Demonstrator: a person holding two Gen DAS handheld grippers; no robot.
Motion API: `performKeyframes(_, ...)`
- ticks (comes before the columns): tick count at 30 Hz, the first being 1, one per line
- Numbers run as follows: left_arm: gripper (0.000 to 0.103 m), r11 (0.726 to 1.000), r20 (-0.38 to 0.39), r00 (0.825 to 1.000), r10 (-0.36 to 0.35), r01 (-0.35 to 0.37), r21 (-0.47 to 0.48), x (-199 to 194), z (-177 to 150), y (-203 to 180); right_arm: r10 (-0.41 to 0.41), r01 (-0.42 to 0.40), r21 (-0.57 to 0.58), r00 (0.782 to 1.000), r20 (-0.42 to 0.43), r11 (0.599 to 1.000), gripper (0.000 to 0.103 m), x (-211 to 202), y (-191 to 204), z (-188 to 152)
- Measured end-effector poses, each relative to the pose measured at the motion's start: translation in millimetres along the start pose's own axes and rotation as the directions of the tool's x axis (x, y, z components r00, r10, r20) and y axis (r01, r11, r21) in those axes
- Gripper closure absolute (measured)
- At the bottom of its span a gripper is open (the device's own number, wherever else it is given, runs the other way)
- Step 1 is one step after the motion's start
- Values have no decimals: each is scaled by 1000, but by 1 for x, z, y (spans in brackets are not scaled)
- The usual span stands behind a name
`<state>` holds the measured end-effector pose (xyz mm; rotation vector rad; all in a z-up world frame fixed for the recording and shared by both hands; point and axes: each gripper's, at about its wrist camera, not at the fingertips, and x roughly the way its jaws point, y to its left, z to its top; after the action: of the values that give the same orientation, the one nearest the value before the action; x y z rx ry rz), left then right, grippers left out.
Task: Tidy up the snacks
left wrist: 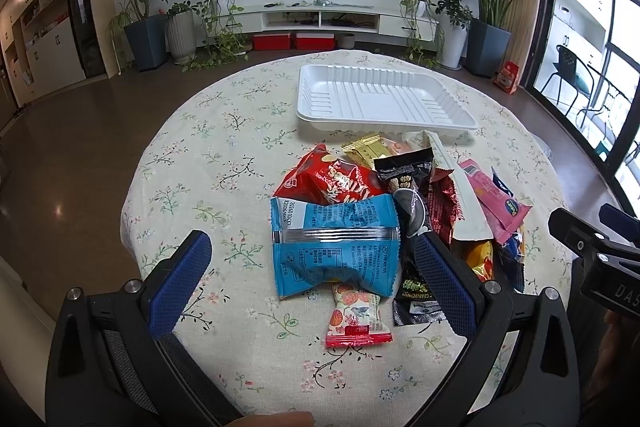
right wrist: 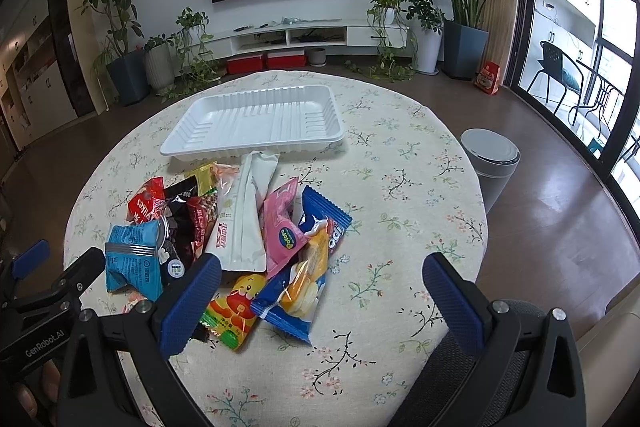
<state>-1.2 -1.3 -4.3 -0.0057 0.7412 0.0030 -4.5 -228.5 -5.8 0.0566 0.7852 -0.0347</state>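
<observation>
A pile of snack packets lies on the round table in front of an empty white tray (left wrist: pixel 380 99) (right wrist: pixel 256 119). A light blue packet (left wrist: pixel 336 251) (right wrist: pixel 134 259) lies at the near left of the pile, with a red packet (left wrist: pixel 328 183) behind it and a small red-edged packet (left wrist: pixel 356 315) in front. A long white pouch (right wrist: pixel 244 215), a pink packet (right wrist: pixel 282 227) and a dark blue packet (right wrist: pixel 296 291) lie at the right. My left gripper (left wrist: pixel 314 247) is open around the light blue packet, above it. My right gripper (right wrist: pixel 322 271) is open over the pile's right edge.
The table wears a floral cloth (right wrist: pixel 400 187). A grey bin (right wrist: pixel 490 163) stands on the floor to the table's right. Potted plants and a TV cabinet (right wrist: pixel 296 35) line the far wall. The right gripper's body (left wrist: pixel 596 251) shows at the left wrist view's right edge.
</observation>
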Motion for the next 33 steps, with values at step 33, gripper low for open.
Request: performKeyframes(33, 0, 1000, -8, 1000, -3, 3, -2, 4, 0, -3, -8, 8, -23, 1000, -10, 1000, 0, 2, 5, -1)
